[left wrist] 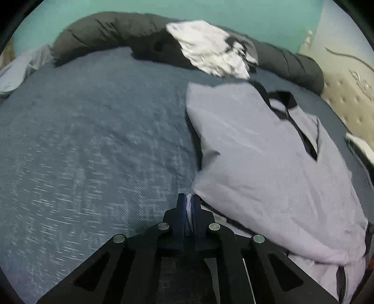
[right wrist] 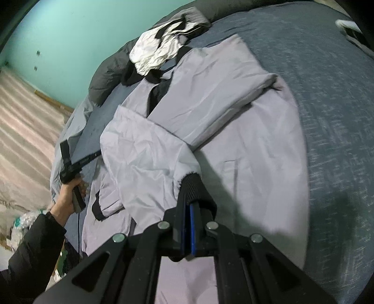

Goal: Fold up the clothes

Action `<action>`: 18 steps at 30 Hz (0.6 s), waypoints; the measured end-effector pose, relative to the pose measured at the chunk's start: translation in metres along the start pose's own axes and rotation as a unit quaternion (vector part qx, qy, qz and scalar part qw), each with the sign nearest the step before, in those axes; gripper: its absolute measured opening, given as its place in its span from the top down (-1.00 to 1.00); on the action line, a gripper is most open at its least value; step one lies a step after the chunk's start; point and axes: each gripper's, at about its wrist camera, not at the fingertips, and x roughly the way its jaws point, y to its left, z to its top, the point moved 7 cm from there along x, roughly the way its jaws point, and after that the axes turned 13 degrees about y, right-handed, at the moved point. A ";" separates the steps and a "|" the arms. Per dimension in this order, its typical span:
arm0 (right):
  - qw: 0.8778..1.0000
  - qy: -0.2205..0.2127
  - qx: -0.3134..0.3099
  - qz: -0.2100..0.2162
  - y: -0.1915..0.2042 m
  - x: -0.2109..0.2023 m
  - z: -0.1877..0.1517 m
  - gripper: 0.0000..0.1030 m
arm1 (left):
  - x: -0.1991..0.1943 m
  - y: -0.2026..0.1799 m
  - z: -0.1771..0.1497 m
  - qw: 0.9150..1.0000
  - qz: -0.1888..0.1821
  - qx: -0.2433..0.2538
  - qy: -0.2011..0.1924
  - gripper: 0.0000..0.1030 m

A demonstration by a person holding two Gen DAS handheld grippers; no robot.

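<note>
Right wrist view: the right gripper is clamped on the black ribbed cuff of a pale lilac jacket, holding that sleeve raised over the garment's body. Just beyond the fingertips, the other sleeve already lies folded across the jacket's chest, its end doubled back near the far edge. The jacket rests spread on a blue-grey bedspread. To the left of the tongs, a hand in a dark sleeve grips the handle of the left gripper, which reaches in at the jacket's edge.

In the left wrist view, the left gripper is closed narrow on a pinch of the pale fabric at the jacket's near corner, with the garment stretching away to the right of the fingers and its dark-trimmed collar farther off. Past the jacket, a crumpled white and black garment lies against a rolled dark grey duvet at the far side of the bed, below a turquoise wall.

The fold appears partway along: one sleeve is laid in, the second is in hand over the body, and the jacket's length remains unfolded. The crumpled white and black garment also lies unfolded.
</note>
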 end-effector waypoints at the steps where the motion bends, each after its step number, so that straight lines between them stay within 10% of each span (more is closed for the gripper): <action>1: 1.000 0.002 -0.006 -0.002 0.003 0.002 0.001 0.94 | -0.001 0.002 0.001 1.000 0.003 -0.005 -0.003 0.95; 6: 1.000 0.008 0.007 -0.008 -0.007 0.007 0.003 0.94 | -0.002 0.031 -0.002 0.998 -0.009 -0.067 -0.003 1.00; 18: 1.000 0.008 0.003 -0.014 -0.005 0.004 0.000 0.95 | -0.016 0.001 -0.030 0.997 -0.075 -0.021 0.023 0.85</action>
